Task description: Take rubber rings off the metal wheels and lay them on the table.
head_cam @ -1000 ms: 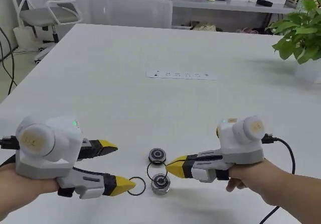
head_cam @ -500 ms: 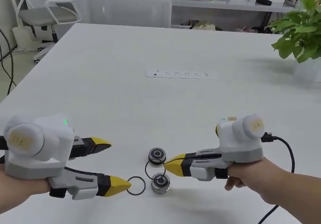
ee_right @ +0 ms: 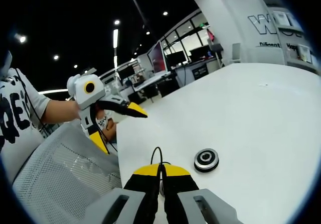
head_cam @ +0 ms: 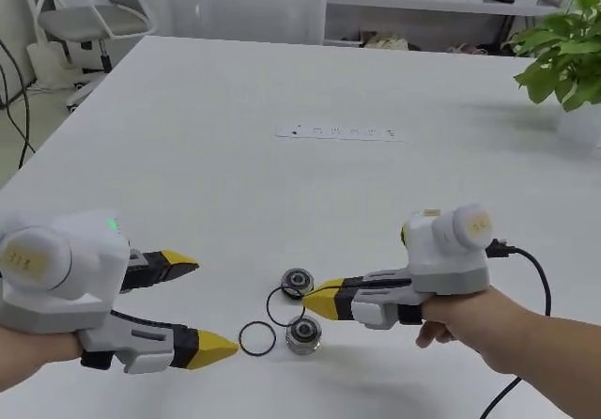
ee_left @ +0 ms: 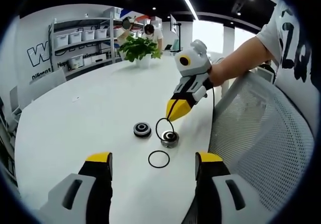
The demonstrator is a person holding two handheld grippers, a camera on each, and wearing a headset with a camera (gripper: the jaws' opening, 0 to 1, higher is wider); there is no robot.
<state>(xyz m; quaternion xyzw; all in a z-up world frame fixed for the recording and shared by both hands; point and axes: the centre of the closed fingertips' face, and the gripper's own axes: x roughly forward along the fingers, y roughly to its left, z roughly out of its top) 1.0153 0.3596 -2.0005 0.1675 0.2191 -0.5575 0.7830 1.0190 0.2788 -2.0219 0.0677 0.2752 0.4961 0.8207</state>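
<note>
- The right gripper [head_cam: 319, 299] reaches in from the right, its yellow-tipped jaws pressed together on a thin black rubber ring [ee_left: 156, 129]. In the right gripper view the ring rises as a fine arc from between the closed tips.
- The pinched ring stands up off the table [head_cam: 235, 184] as a loop, with its lower end at the near wheel [head_cam: 302, 333]. Whether that end sits in the wheel's groove cannot be told.
- The left gripper [head_cam: 197, 304] is held to the left of the wheels, its jaws wide apart with nothing between them. It touches neither a ring nor a wheel.
- In the left gripper view, both wheels and the right gripper's tips lie straight ahead between the spread jaws.
- A loose ring [head_cam: 240, 338] lies flat on the table just left of the near wheel. It is just right of the left gripper's nearer tip and apart from both.
- The far wheel [head_cam: 297, 281] sits just beyond the near one, close to the right gripper's tips on their far-left side. It is metal with a dark band, and whether that band is a ring is too small to tell.
- A hand [head_cam: 470, 320] grips the right gripper's handle, and a black cable trails from the gripper toward the near right.
- Farther out, a white power strip [head_cam: 341, 133] lies mid-table.
- A leafy plant [head_cam: 563, 53] stands at the far right, and a chair [head_cam: 258, 13] stands at the far edge.
</note>
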